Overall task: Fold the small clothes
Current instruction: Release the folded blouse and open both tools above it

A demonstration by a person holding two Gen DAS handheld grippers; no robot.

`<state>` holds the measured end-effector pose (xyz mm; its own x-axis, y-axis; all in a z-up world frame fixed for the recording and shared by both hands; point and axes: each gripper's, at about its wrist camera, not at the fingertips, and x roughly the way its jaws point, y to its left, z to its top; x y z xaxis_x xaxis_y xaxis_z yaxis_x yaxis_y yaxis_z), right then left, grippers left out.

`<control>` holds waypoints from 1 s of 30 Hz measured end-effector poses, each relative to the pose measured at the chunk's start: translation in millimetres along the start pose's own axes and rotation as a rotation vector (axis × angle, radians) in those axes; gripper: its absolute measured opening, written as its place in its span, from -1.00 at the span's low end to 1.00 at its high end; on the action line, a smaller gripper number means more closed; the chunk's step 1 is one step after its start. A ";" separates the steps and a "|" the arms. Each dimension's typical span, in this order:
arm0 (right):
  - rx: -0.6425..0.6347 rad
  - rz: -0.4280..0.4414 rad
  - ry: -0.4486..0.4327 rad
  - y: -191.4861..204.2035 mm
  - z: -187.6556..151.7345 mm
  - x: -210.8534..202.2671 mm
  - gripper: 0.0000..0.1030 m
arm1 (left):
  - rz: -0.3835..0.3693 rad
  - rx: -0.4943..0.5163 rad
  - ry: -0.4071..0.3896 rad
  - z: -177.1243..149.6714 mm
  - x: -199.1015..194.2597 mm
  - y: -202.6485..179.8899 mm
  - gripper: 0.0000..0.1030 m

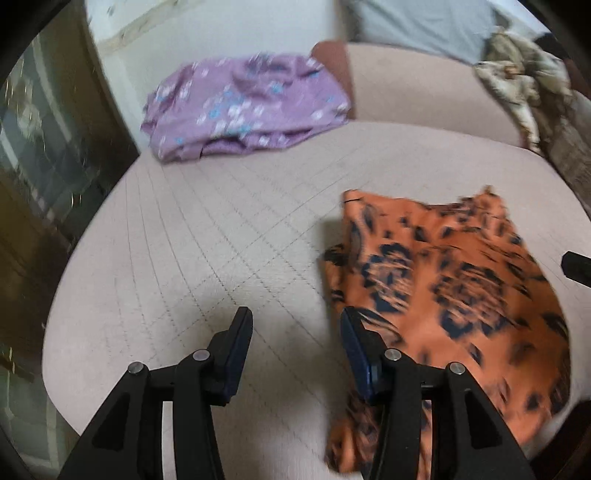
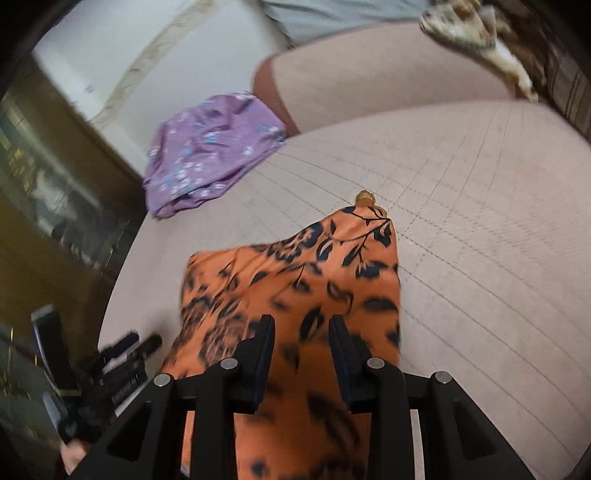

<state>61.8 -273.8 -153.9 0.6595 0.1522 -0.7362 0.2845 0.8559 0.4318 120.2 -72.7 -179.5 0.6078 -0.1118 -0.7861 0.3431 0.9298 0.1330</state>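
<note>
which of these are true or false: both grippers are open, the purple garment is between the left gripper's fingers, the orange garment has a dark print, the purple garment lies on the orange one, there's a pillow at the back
1. Both grippers are open. True: the left gripper and right gripper each show a gap between the fingers.
2. The purple garment is between the left gripper's fingers. False: it lies far off, at the cushion's back edge.
3. The orange garment has a dark print. True.
4. The purple garment lies on the orange one. False: they lie apart.
5. A grey pillow sits at the back. True.
</note>
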 end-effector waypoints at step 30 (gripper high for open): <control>0.058 -0.005 -0.215 -28.9 -80.8 -113.3 0.46 | 0.007 0.107 -0.230 -17.1 -124.1 -49.4 0.80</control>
<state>-77.3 -275.8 -125.1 0.7896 0.0341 -0.6127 0.3233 0.8255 0.4626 15.6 -98.7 -98.8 0.7533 -0.1939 -0.6284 0.4048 0.8897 0.2108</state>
